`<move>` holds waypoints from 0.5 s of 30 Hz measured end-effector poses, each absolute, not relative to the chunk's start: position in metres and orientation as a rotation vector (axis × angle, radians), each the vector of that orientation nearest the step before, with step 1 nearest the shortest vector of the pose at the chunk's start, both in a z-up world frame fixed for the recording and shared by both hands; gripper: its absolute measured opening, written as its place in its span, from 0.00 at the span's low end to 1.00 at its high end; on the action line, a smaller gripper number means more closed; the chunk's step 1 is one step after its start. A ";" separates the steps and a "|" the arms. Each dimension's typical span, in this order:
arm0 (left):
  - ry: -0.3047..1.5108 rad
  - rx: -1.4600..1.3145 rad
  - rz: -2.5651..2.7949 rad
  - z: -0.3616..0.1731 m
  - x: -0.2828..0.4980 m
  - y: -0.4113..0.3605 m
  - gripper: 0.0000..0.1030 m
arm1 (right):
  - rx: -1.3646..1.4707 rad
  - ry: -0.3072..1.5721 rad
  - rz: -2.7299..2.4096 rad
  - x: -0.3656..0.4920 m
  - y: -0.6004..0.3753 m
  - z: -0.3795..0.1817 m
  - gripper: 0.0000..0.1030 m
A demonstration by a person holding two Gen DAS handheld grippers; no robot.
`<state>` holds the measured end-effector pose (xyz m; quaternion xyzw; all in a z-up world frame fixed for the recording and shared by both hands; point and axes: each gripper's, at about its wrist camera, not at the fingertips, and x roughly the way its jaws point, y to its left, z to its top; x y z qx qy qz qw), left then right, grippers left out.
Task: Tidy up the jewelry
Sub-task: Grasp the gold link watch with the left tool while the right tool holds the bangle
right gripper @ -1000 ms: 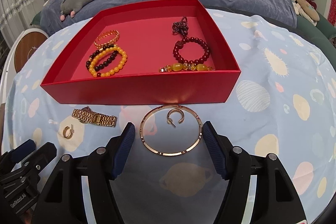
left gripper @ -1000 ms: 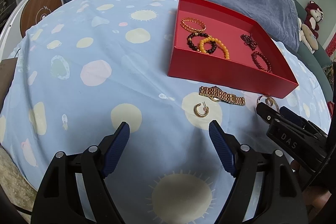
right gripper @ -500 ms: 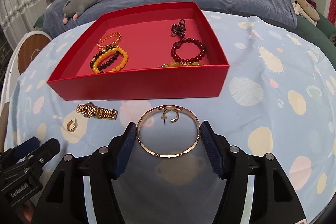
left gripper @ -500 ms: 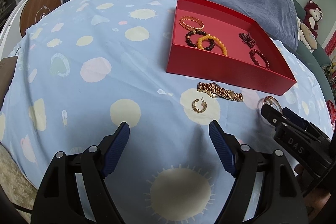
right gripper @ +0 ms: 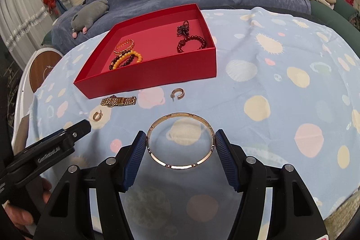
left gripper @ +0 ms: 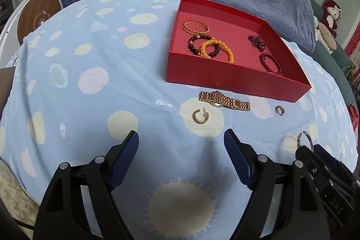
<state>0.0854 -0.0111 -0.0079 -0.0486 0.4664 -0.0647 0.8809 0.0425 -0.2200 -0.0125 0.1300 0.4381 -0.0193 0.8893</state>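
Blue-clothed table (right gripper: 281,87) fills my frames: my right hand-held gripper (right gripper: 180,145) grasps the bangle (right gripper: 180,140) at lower centre, my left hand-held gripper (left gripper: 181,161) gapes empty.

Soft, even indoor light is filling both sharp fisheye views, edges are bending and darkening into black corners, and faint shadows are pooling on the bench (left gripper: 94,73) beneath the tongs.

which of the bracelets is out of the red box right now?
The thin gold bangle, held between the right gripper's jaws above the cloth. The beaded ones, yellow and dark red, lie inside the red box.
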 end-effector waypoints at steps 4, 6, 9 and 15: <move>0.971 -0.097 -0.138 -0.008 0.090 -0.015 0.72 | 0.285 0.912 -0.044 0.039 -0.222 -0.016 0.59; 0.969 -0.094 -0.144 -0.007 0.095 -0.019 0.72 | 0.294 0.914 -0.046 0.039 -0.222 -0.018 0.59; 0.965 -0.094 -0.162 -0.005 0.102 -0.027 0.72 | 0.301 0.917 -0.047 0.038 -0.225 -0.020 0.59; 0.957 -0.088 -0.161 -0.003 0.121 -0.049 0.72 | 0.318 0.920 -0.053 0.039 -0.228 -0.022 0.59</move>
